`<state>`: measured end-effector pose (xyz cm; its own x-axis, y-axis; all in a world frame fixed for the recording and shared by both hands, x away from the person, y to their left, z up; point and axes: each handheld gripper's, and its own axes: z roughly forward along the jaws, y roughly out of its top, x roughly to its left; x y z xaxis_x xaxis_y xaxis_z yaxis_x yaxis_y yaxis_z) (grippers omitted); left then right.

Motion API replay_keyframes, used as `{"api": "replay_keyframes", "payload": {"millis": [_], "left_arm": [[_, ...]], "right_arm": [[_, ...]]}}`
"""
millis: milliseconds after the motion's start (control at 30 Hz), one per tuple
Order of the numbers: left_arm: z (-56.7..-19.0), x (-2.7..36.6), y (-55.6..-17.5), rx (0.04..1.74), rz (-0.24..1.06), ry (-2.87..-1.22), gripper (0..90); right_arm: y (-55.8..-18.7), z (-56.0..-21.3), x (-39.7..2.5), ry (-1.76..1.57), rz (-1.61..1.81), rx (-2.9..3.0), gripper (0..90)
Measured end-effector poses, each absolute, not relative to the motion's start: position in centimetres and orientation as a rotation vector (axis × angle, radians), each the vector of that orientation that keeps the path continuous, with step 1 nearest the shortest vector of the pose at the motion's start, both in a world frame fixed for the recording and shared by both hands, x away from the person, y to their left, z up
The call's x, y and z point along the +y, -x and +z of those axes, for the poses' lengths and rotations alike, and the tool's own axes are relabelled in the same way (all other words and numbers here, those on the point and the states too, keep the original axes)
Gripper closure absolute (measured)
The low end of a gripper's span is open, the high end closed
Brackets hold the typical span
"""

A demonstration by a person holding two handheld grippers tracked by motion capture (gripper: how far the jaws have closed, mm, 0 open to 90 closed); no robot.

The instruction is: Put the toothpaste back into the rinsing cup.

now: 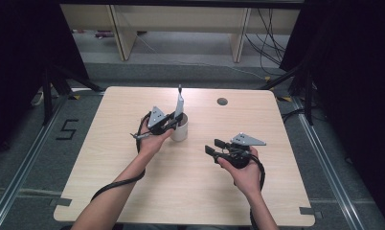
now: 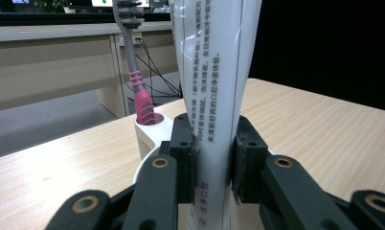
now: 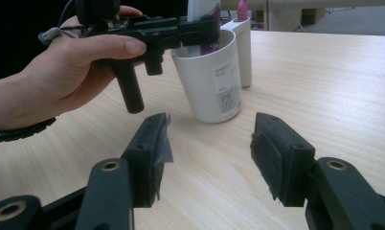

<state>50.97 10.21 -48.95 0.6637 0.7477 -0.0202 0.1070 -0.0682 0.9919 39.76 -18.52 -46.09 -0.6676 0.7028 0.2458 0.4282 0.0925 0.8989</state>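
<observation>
We see the left gripper (image 2: 213,153) with its jaws clamped on a white toothpaste tube (image 2: 214,86) standing upright in the white cup (image 3: 212,79) on the desk (image 1: 133,187), a toothbrush (image 2: 135,62) beside it. Our right gripper (image 3: 209,143) hovers nearby, jaws apart.

A cup (image 1: 180,130) stands on the table (image 1: 133,201), a bit left of the middle of the high view. A tube (image 1: 179,106) stands in the cup. A toothbrush (image 2: 135,72) stands in the cup's side holder, left of the tube in the left gripper view.
</observation>
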Motion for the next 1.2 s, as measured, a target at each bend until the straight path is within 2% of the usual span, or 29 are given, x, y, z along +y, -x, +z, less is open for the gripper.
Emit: {"api": "replay_keyframes", "payload": {"millis": [1200], "left_arm": [[-48.1,11.4,-50.1,0.754,0.611,-1.636,71.3]], "right_arm": [[-39.9,-46.2,-18.5,-1.109,1.587,2.108,47.0]]}}
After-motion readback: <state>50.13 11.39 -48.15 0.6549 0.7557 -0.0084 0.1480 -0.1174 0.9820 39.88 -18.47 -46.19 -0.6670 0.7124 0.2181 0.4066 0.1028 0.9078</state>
